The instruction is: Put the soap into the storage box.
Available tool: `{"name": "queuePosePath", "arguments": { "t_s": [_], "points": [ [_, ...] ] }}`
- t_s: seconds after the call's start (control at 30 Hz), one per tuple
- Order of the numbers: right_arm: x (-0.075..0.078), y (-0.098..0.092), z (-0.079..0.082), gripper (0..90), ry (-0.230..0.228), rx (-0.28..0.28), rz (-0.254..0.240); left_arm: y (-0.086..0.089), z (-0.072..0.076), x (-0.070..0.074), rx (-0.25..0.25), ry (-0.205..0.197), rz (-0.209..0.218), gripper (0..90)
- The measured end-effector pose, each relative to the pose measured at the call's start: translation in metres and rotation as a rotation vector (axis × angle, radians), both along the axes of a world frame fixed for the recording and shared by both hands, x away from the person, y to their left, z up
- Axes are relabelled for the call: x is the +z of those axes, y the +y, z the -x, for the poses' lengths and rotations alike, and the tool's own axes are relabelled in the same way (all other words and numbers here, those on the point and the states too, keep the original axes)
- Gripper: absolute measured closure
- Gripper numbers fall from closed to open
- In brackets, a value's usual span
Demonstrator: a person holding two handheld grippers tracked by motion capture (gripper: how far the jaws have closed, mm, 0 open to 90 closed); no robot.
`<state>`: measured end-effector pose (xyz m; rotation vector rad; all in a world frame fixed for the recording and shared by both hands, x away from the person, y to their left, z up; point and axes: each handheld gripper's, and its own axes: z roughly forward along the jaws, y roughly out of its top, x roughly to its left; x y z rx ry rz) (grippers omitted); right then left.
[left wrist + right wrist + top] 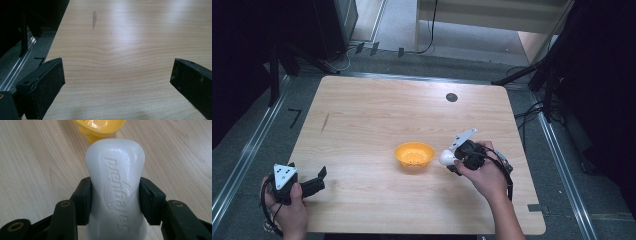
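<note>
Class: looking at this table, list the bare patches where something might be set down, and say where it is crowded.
Free: the far half of the table, from the bowl back to the dark round spot; and the near stretch between the left gripper and the bowl. Crowded: just right of the bowl, where the right gripper holds the soap close beside it.

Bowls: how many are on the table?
1. The yellow bowl stands near the middle of the table, just left of the white soap bar that the right gripper holds.
</note>
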<state>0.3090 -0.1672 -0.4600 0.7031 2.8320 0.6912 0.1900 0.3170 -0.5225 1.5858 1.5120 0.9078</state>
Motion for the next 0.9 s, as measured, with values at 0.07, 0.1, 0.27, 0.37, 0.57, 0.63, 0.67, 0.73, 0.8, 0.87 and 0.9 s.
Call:
{"name": "queuePosePath", "arguments": {
  "t_s": [0.07, 0.1, 0.27, 0.37, 0.57, 0.63, 0.67, 0.73, 0.8, 0.87, 0.9],
  "points": [
    [0.001, 0.002, -0.002, 50.1, -0.002, 0.014, 0.003, 0.000, 0.000, 0.000, 0.000, 0.000, 0.000, 0.0],
    [0.001, 0.002, -0.002, 50.1, -0.002, 0.014, 0.003, 0.000, 0.000, 0.000, 0.000, 0.000, 0.000, 0.0],
    [0.003, 0.006, -0.004, 50.1, 0.001, 0.033, 0.003, 0.000, 0.000, 0.000, 0.000, 0.001, 0.002, 0.0],
    [0.005, 0.010, -0.005, 50.1, 0.003, 0.038, 0.006, 0.001, 0.000, 0.000, -0.001, 0.000, 0.005, 0.0],
    [0.007, 0.013, -0.007, 50.1, -0.007, 0.057, -0.005, 0.001, 0.000, 0.000, -0.002, 0.000, 0.004, 0.0],
    [0.009, 0.015, -0.008, 50.0, -0.016, 0.063, -0.005, 0.001, 0.000, 0.000, -0.002, 0.000, 0.004, 0.0],
    [0.009, 0.015, -0.009, 50.1, -0.019, 0.071, -0.006, 0.001, 0.000, 0.000, -0.002, 0.000, 0.004, 0.0],
    [0.010, 0.016, -0.009, 50.1, -0.015, 0.073, -0.006, 0.000, 0.000, 0.000, -0.001, 0.001, 0.002, 0.0],
    [0.010, 0.017, -0.010, 50.1, -0.019, 0.087, -0.010, 0.000, 0.000, 0.000, 0.000, 0.000, 0.002, 0.0],
    [0.011, 0.019, -0.011, 50.1, -0.017, 0.091, -0.004, 0.000, 0.000, 0.000, -0.001, 0.001, 0.001, 0.0],
    [0.011, 0.019, -0.011, 50.1, -0.017, 0.091, -0.004, 0.000, 0.000, 0.000, -0.001, 0.001, 0.001, 0.0]
  ]
}}
